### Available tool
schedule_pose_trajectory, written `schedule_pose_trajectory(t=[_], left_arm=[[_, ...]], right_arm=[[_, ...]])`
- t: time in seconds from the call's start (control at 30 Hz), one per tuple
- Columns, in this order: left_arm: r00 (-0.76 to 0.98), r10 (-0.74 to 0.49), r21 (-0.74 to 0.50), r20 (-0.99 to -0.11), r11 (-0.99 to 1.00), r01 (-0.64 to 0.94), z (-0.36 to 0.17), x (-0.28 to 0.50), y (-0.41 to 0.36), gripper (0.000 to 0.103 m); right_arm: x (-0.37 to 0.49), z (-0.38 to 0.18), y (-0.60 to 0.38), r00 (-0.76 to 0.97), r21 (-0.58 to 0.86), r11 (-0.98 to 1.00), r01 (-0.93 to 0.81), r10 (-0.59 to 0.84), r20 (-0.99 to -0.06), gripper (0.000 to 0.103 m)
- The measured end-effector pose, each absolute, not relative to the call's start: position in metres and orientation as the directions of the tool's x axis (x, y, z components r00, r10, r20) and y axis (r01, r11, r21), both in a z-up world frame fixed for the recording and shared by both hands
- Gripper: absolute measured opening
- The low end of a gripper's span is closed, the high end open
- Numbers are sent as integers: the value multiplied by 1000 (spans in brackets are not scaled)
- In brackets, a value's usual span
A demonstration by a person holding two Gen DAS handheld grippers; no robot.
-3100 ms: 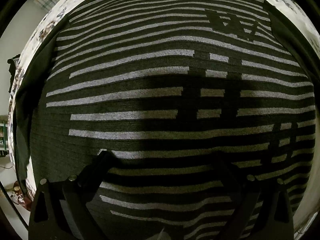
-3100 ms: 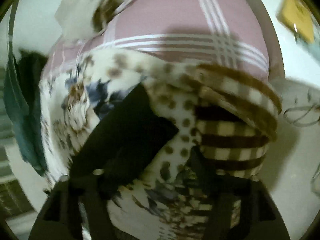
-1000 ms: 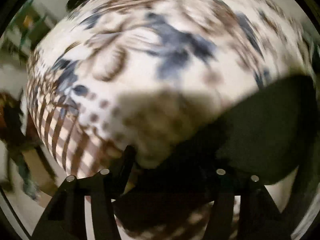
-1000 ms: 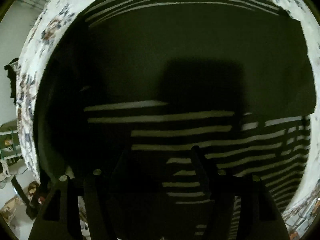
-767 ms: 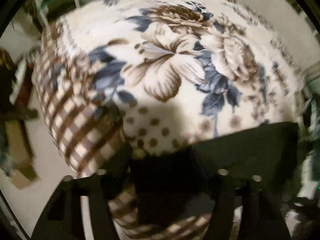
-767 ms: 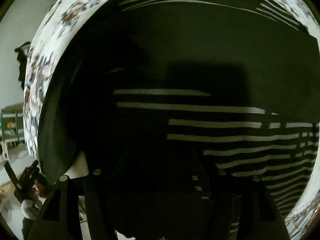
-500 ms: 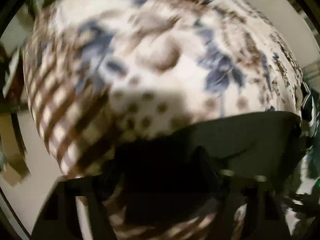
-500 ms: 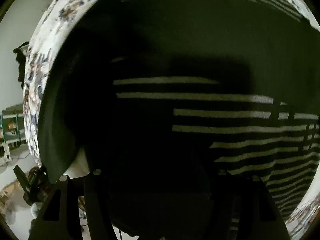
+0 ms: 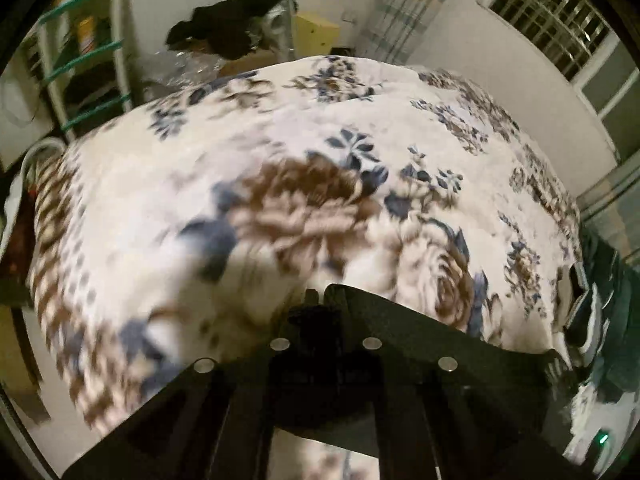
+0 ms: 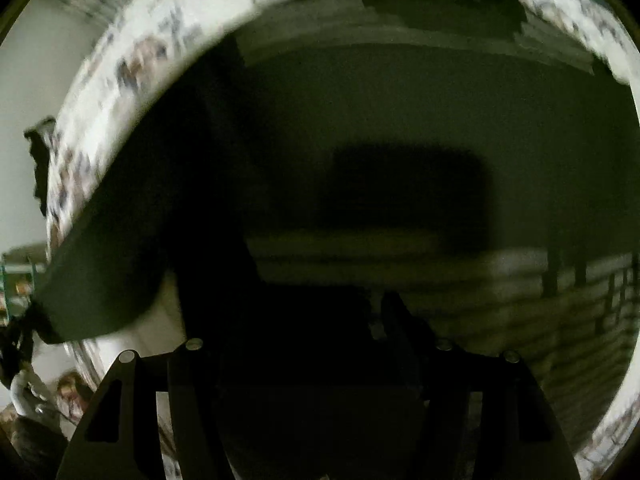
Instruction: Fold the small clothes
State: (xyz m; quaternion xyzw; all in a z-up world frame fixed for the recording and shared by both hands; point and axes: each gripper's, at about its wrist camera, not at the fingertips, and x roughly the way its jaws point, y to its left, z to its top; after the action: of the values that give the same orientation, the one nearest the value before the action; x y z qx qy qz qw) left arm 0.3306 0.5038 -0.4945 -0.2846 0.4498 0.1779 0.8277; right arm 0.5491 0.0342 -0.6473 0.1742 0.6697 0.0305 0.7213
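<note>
A dark sweater with grey stripes [image 10: 400,152] lies spread on a floral blanket [image 10: 132,60] and fills the right wrist view. My right gripper [image 10: 316,320] sits low over its dark folded part; its fingers are lost in shadow. In the left wrist view my left gripper [image 9: 320,300] is shut on a dark edge of the sweater [image 9: 440,344], held just above the floral blanket [image 9: 320,184].
A green wire shelf [image 9: 84,60] and a pile of dark clothes [image 9: 232,28] stand beyond the far end of the bed. A barred window [image 9: 560,20] is at the upper right. Dark green cloth [image 9: 608,320] hangs at the bed's right side.
My left gripper closed on the sweater's dark edge and swung up, so more of the bed and room shows. The right gripper moved over the dark folded part; the stripes shifted right.
</note>
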Motion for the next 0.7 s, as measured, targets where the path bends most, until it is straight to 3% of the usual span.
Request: schedule_pose_trajectory(t=[0.23,0.37,0.43,0.5,0.57,0.63,0.7], left_arm=[[496,31,-262,-868,820,-510,-503,365,503,4],[484,32,-261,-875,809,-526,-499,358,504,4],[480,35,-257,-876,809,-529,-492,355,501,4],[480,37,-255,-876,810,-528,-480,353,495,4],[481,40,-247,-876,819,-518,-464,354,480,4],[499,21,-264,-866,829,-493,-444,356,457,4],[511,-4,-271,-859,852,-449,-425,364,421,4]], right_arm=[[630,-689,61,171,522,778,350,494,-852,67],[630,-684,110,138,667,683,299,660,-738,67],[619,-675,100,147,682,660,314,676,-722,67],[612,-664,84,167,648,691,319,632,-756,67],[602,-650,55,173,530,793,299,501,-848,67],[594,-641,26,151,363,887,285,333,-931,67],[585,-636,-7,115,173,943,285,146,-983,75]])
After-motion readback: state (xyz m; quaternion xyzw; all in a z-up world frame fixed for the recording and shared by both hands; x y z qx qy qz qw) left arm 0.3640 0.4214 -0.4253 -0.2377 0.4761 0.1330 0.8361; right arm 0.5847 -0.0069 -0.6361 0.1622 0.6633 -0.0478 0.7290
